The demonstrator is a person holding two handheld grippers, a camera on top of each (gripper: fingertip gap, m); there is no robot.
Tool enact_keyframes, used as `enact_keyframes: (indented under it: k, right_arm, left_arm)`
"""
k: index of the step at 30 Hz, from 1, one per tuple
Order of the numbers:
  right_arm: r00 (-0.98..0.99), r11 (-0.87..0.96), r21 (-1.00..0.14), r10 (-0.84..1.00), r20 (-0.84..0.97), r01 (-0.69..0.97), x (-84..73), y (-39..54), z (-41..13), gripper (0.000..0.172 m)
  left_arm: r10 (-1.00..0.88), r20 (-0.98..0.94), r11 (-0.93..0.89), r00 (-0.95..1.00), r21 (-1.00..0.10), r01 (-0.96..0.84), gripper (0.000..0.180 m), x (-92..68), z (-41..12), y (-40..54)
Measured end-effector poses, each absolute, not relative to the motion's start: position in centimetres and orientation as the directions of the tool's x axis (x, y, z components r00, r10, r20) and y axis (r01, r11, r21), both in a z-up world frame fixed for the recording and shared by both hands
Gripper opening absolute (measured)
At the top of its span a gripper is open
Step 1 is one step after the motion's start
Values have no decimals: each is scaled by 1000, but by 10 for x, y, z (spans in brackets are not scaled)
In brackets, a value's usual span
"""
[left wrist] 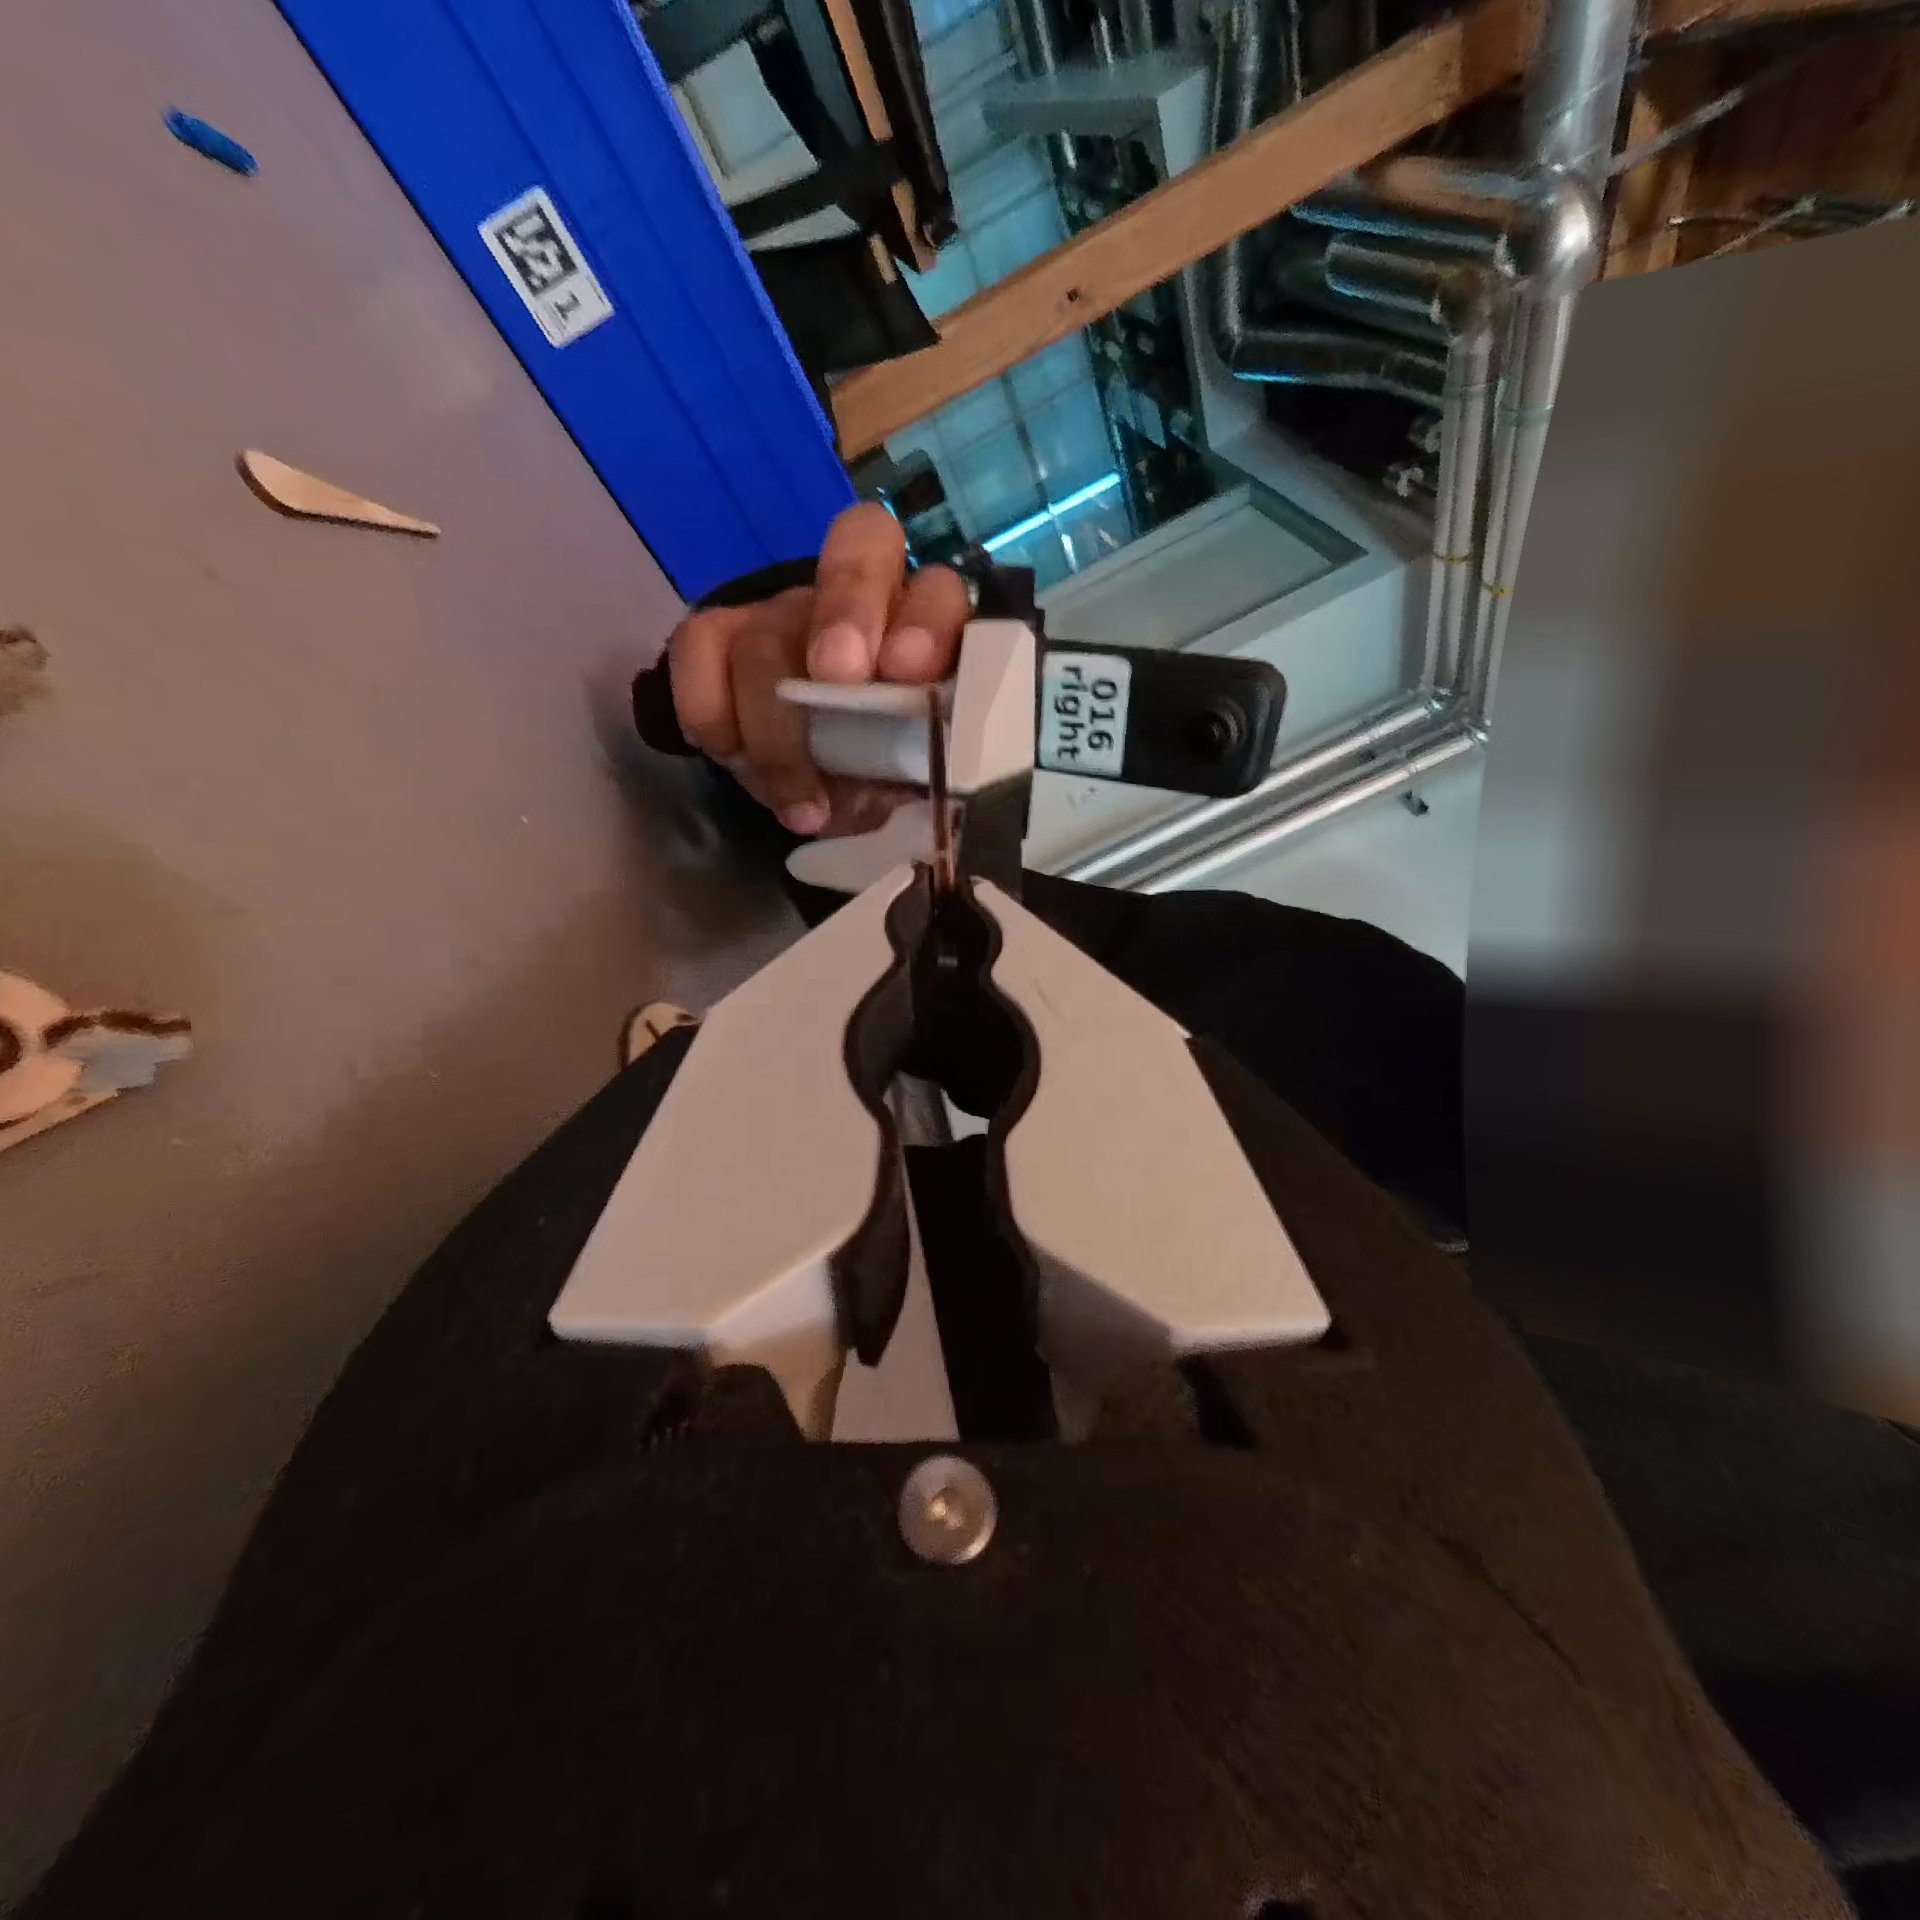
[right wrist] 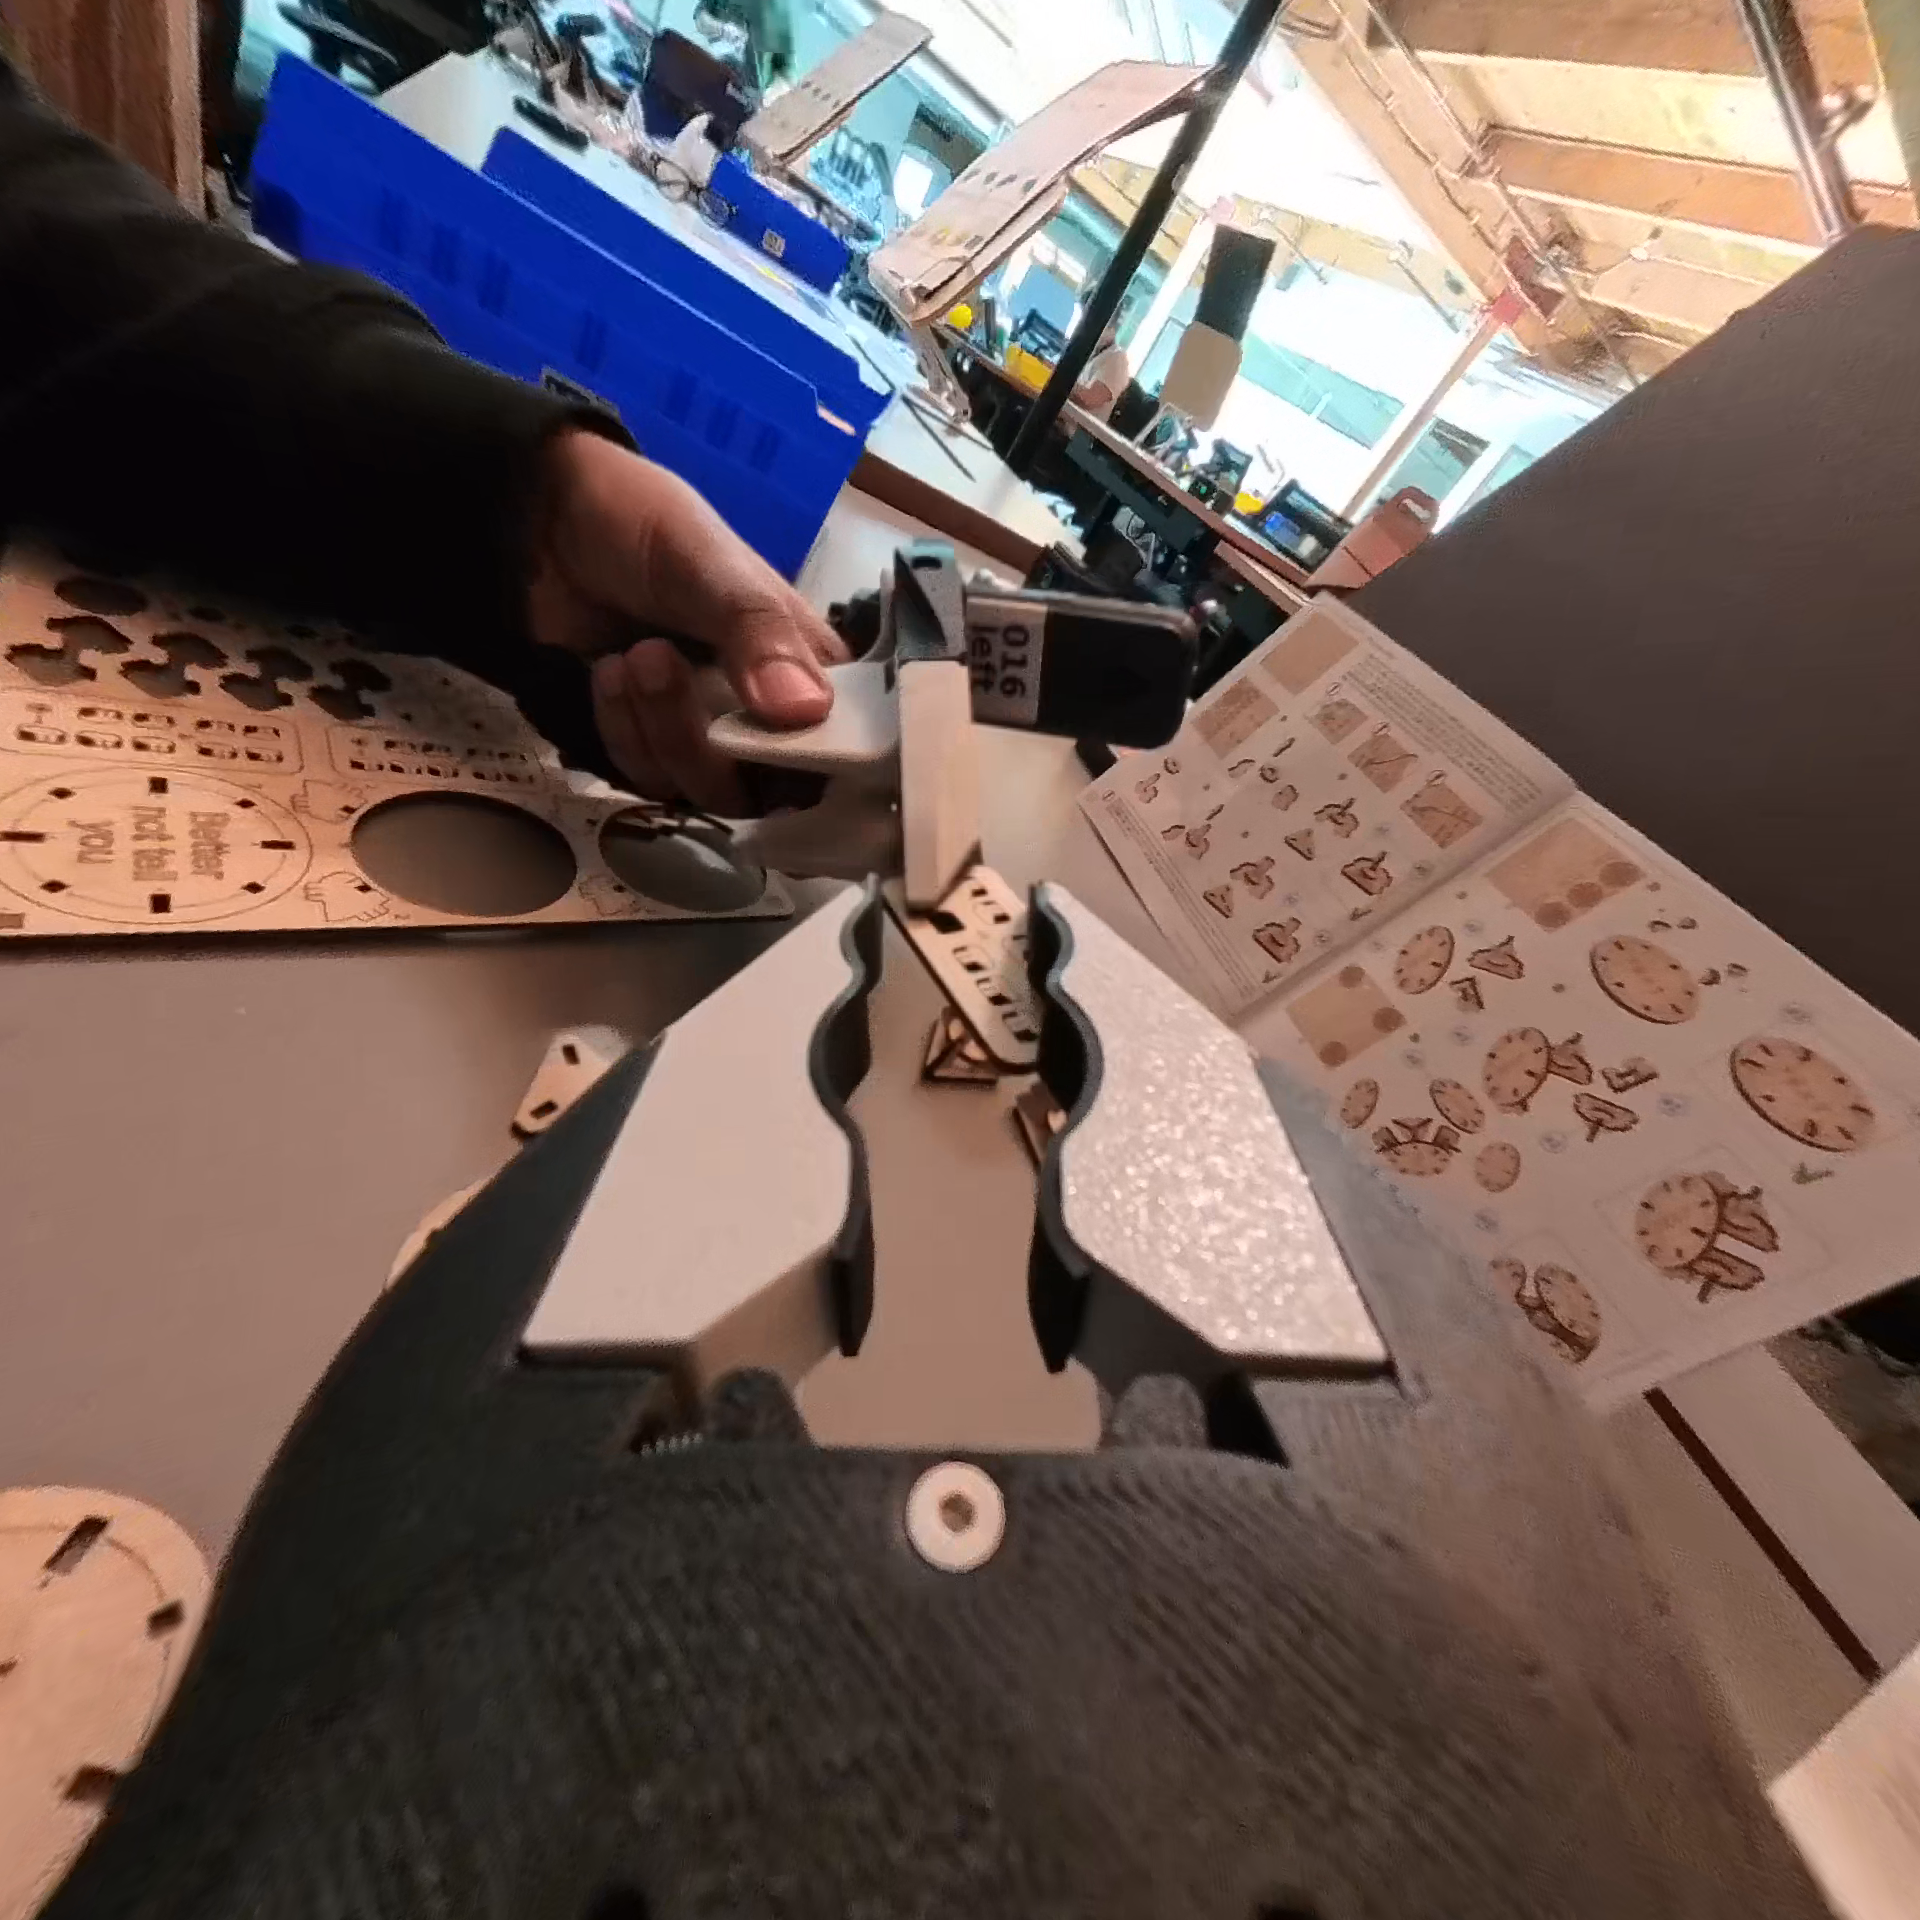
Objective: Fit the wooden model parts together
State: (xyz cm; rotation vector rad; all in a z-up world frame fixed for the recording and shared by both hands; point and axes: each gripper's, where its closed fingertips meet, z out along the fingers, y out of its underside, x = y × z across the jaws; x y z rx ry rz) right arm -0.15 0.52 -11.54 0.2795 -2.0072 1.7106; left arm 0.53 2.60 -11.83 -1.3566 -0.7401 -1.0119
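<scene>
A flat slotted wooden piece [right wrist: 987,966] stands between the pads of my right gripper [right wrist: 956,899]. It spans slantwise from one pad to the other, and the gripper is shut on it above the grey table [right wrist: 260,1091]. My left gripper [right wrist: 935,810], held in a hand, comes down onto the piece's upper end. In the left wrist view my left gripper [left wrist: 940,883] has its tips closed on the thin edge of the same piece [left wrist: 938,790]. The right gripper [left wrist: 935,727] and the hand holding it lie just beyond.
A plywood sheet with cut-outs [right wrist: 260,790] lies at the left and an open instruction booklet [right wrist: 1507,987] at the right. Loose wooden parts [right wrist: 561,1081] and a round disc [right wrist: 83,1642] lie near me. Blue bins [right wrist: 540,312] stand behind. A dark panel [right wrist: 1662,499] rises at the right. The tips of both grippers are at nearly the same place.
</scene>
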Motion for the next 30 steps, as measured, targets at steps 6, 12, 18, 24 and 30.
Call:
enact_keyframes:
  k: [6,12,18,24,30]
  right_arm:
    - [-901,73,-927,216,375,-368,-7,13,-97,32]
    - [-928,-117,-988,370,49,-99,-41,34,-75,42]
    - [-935,-174,-923,29,-353,343,-24,20,-84,27]
    - [-931,-150,-920,-17,-364,362,-24,26,-84,3]
    - [-899,-117,-892,-80,-430,437,-22,28,-87,0]
  left_arm:
    - [-209,880,3,425,-435,901,2,2,-108,26]
    - [-219,832,177,509,-479,860,1,-18,-90,9]
    - [-143,795,197,590,-561,804,0,-17,-92,15]
    - [-99,783,111,615,-605,788,1,-7,-102,26]
    - [-72,772,34,631,-630,776,10,-1,-109,29]
